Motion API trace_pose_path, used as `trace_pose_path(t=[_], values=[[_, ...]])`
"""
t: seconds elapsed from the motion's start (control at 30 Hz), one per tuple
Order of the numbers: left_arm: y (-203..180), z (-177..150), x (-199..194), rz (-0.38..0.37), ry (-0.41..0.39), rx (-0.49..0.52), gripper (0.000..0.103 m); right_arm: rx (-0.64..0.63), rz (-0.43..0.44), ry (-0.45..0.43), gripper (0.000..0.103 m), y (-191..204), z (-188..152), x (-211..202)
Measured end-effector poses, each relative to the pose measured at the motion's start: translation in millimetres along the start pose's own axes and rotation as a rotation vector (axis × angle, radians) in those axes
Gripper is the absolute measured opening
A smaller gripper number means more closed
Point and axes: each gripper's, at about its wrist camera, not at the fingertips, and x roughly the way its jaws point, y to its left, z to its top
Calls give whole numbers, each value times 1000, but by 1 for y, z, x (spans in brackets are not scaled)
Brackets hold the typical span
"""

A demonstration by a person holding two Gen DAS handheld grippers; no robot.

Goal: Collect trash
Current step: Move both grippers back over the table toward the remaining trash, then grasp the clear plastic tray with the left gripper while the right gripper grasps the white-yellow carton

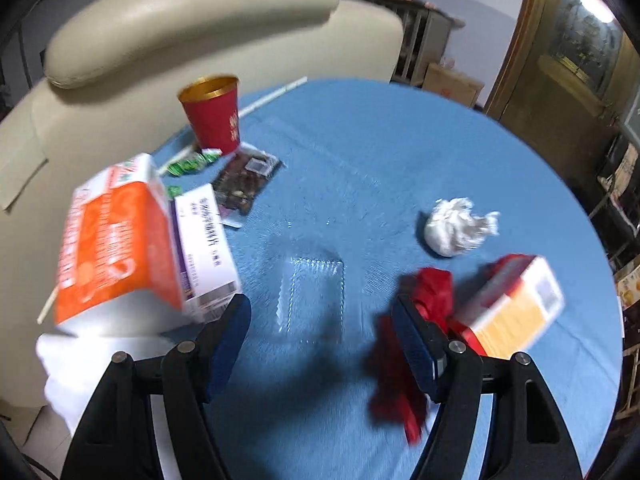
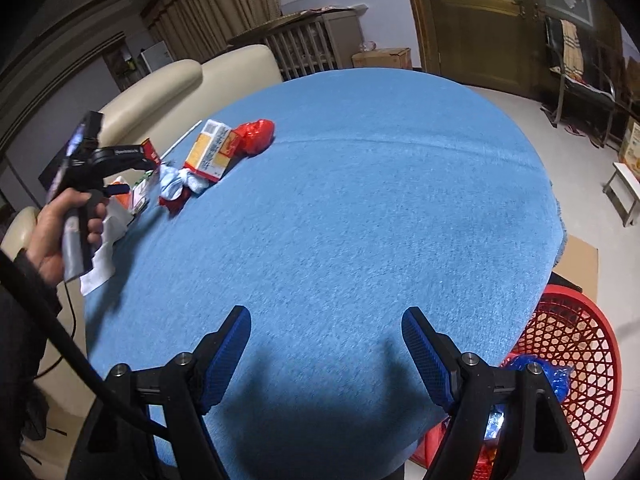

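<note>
In the left wrist view my left gripper (image 1: 322, 310) is open and empty above a clear plastic tray (image 1: 314, 294) on the blue table (image 1: 360, 152). Around it lie an orange carton (image 1: 116, 244), a white and purple box (image 1: 206, 240), a red cup (image 1: 212, 114), a dark snack wrapper (image 1: 244, 180), green wrappers (image 1: 192, 162), a crumpled tissue (image 1: 460, 226), a red wrapper (image 1: 424, 320) and an orange and red box (image 1: 516, 304). In the right wrist view my right gripper (image 2: 326, 320) is open and empty over bare cloth (image 2: 360, 208). The left gripper (image 2: 114, 168) shows far left by the trash pile (image 2: 216, 156).
A red mesh basket (image 2: 568, 364) stands on the floor at the table's right edge, with blue and other trash inside. A cream sofa (image 1: 160, 40) lies behind the table. White paper (image 2: 100, 264) lies at the table's left edge. A wooden door and chairs stand beyond.
</note>
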Motion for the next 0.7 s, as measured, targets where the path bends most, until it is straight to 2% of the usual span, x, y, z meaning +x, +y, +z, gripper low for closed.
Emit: trace_pose_path(t=[0.2, 0.23, 0.27, 0.37, 0.5, 0.6, 0.7], values=[[-2, 4, 34, 7, 92, -9, 72, 24, -3, 10, 81, -8, 10, 10], [-2, 3, 36, -4, 104, -11, 56, 25, -3, 11, 81, -9, 12, 12], [-1, 3, 37, -9, 112, -12, 57, 25, -2, 11, 81, -8, 14, 14], [2, -2, 28, -28, 93, 1, 57, 19, 5, 12, 81, -5, 20, 20], [11, -20, -12, -55, 12, -1, 57, -1, 21, 7, 81, 6, 32, 30], [16, -48, -46, -70, -46, 13, 57, -2, 59, 7, 81, 18, 46, 40], [20, -77, -63, -79, -66, 26, 57, -4, 92, 0, 81, 35, 66, 52]])
